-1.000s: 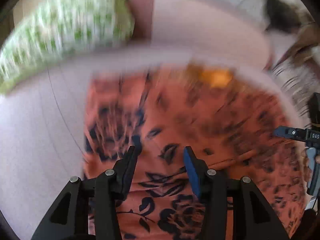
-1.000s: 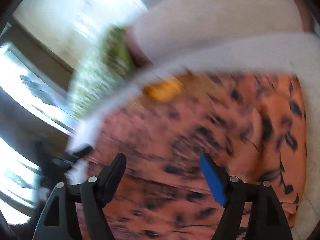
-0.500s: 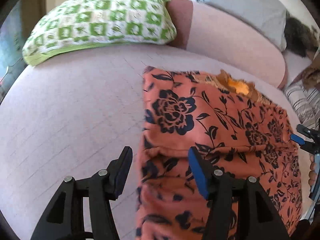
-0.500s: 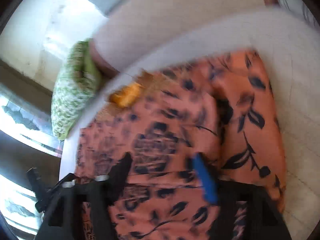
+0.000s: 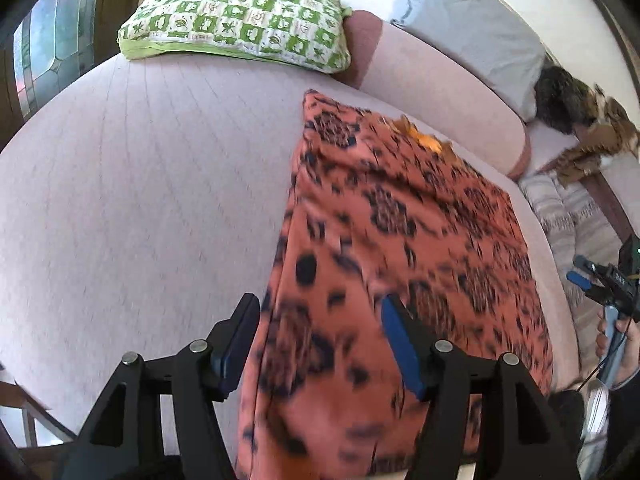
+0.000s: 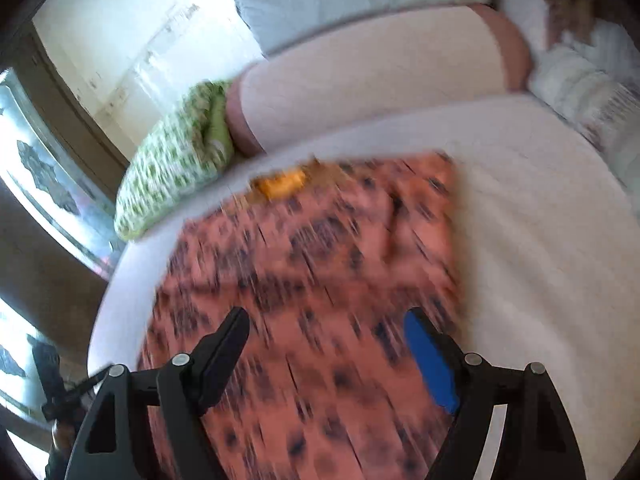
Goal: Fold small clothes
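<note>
One garment shows, an orange floral-print cloth [image 5: 400, 240] lying as a tidy oblong on the pale pink bed [image 5: 140, 200], running from centre to lower right of the left wrist view and filling the lower middle of the right. It looks folded at least once; a further fold or setting it aside may remain. The left gripper [image 5: 316, 340] has just been opening, its jaws wide above the cloth's near edge, gripping nothing. The right gripper [image 6: 328, 352] also stands wide and empty. A green checked pillow [image 5: 240, 16] sits upper left.
</note>
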Demonstrator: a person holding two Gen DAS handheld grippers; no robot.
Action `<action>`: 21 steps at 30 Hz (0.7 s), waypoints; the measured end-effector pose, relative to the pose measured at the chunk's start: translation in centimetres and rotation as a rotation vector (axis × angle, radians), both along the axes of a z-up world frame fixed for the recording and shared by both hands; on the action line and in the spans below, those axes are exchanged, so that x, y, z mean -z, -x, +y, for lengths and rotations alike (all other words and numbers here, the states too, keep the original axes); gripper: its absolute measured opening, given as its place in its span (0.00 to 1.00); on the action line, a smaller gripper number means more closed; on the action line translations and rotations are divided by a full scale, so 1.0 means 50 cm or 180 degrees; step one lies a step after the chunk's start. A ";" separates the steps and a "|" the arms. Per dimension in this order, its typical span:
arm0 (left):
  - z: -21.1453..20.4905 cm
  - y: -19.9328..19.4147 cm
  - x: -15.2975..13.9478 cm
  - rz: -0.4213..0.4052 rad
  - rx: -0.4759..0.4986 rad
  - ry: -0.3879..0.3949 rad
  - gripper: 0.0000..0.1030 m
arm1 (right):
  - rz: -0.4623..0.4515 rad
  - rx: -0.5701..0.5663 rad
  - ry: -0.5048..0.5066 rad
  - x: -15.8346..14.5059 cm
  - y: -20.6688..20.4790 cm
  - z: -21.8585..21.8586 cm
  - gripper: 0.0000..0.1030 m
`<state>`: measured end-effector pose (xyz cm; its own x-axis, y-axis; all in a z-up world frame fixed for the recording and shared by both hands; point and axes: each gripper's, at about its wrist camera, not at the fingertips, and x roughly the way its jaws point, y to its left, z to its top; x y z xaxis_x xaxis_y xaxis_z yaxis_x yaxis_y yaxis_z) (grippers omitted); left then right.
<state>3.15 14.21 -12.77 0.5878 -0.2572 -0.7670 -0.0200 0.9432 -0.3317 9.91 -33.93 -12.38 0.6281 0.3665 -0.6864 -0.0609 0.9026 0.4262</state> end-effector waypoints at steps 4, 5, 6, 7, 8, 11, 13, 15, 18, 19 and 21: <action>0.003 0.057 0.019 0.0077 0.0037 -0.0092 0.62 | 0.0522 -0.0048 0.0148 0.082 0.136 -0.056 0.80; 0.002 0.063 0.024 0.0110 0.0055 -0.0084 0.62 | 0.0700 -0.0065 0.0123 0.112 0.166 -0.064 0.80; 0.002 0.070 0.031 0.0149 0.0080 -0.0061 0.62 | 0.0836 -0.0082 0.0068 0.135 0.181 -0.075 0.80; 0.002 0.074 0.039 0.0186 0.0063 -0.0078 0.62 | 0.0890 -0.0080 0.0027 0.146 0.200 -0.100 0.80; 0.001 0.078 0.046 0.0203 0.0054 -0.0106 0.62 | 0.0936 -0.0075 -0.0016 0.165 0.212 -0.104 0.80; 0.004 0.087 0.064 0.0292 -0.0009 -0.0091 0.62 | 0.1005 -0.0094 -0.0029 0.199 0.238 -0.085 0.80; 0.005 0.096 0.069 0.0306 -0.0037 -0.0088 0.62 | 0.1033 -0.0072 -0.0102 0.209 0.245 -0.081 0.76; 0.006 0.104 0.071 0.0364 -0.0079 -0.0058 0.62 | 0.1060 -0.0049 -0.0016 0.214 0.246 -0.070 0.69; 0.003 0.127 0.056 0.0280 -0.0067 -0.0007 0.62 | 0.1065 0.0043 -0.0069 0.197 0.260 -0.063 0.51; -0.001 0.132 0.054 0.0245 -0.0036 -0.0023 0.62 | 0.1054 0.0063 -0.0054 0.195 0.262 -0.061 0.51; -0.005 0.128 0.065 0.0310 -0.0022 -0.0066 0.62 | 0.1108 0.0154 -0.0052 0.208 0.264 -0.068 0.53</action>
